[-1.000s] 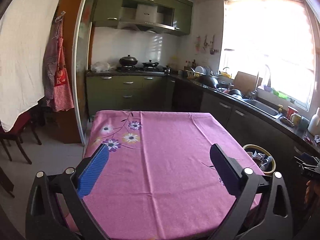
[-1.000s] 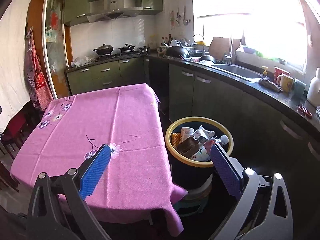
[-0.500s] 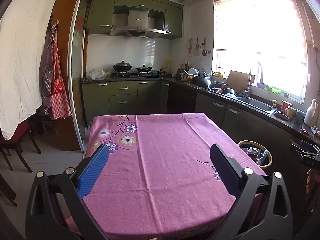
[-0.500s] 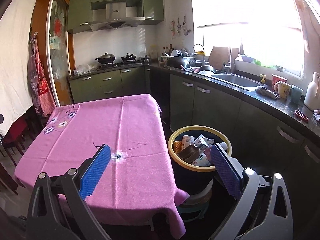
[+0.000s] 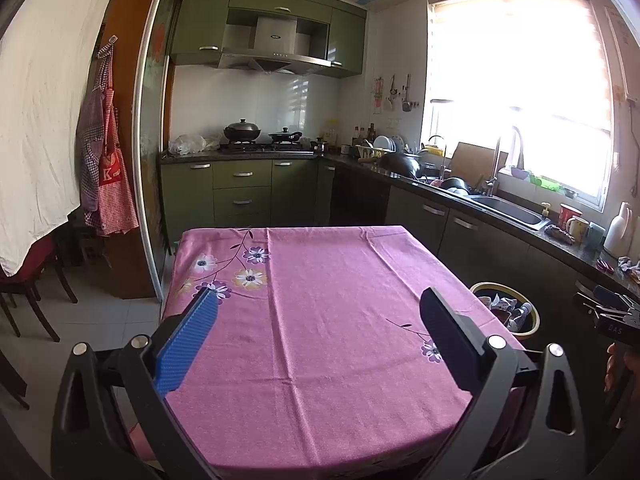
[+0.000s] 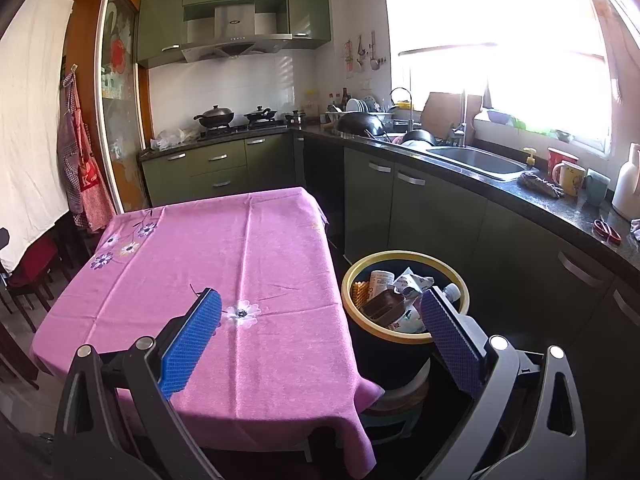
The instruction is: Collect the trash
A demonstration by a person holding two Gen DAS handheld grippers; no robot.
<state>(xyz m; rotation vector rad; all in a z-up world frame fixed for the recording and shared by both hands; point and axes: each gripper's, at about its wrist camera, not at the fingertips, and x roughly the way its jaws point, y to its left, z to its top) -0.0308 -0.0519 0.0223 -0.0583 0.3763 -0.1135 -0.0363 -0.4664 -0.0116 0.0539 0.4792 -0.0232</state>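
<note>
Spread wide and empty in the left wrist view: left gripper (image 5: 318,336) hovering above the pink flowered tablecloth (image 5: 320,320), blue ridged pads (image 5: 187,346) touching nothing. No litter visible anywhere on the cloth. Off the table's right edge, down on the floor, the dark round bin with a yellow rim (image 5: 505,311), already holding crumpled wrappers and a bottle. At the far right frame edge, part of the other handheld tool and a hand (image 5: 614,364).

Spread just as wide in the right wrist view: right gripper (image 6: 320,334), likewise carrying nothing, parked over the table corner with one pad (image 6: 454,344) overlapping the near rim of the bin in the picture (contact unlikely, but hard to judge). Inside the bin (image 6: 404,258): the collected trash (image 6: 394,300), meaning a brown tray, white packets and a bottle.

Probably a last-check step, so best done by sweeping both cameras slowly over cloth, floor and the dark countertop (image 6: 520,196) before stopping; keeping fingers parted, ready for any stray scrap.
</note>
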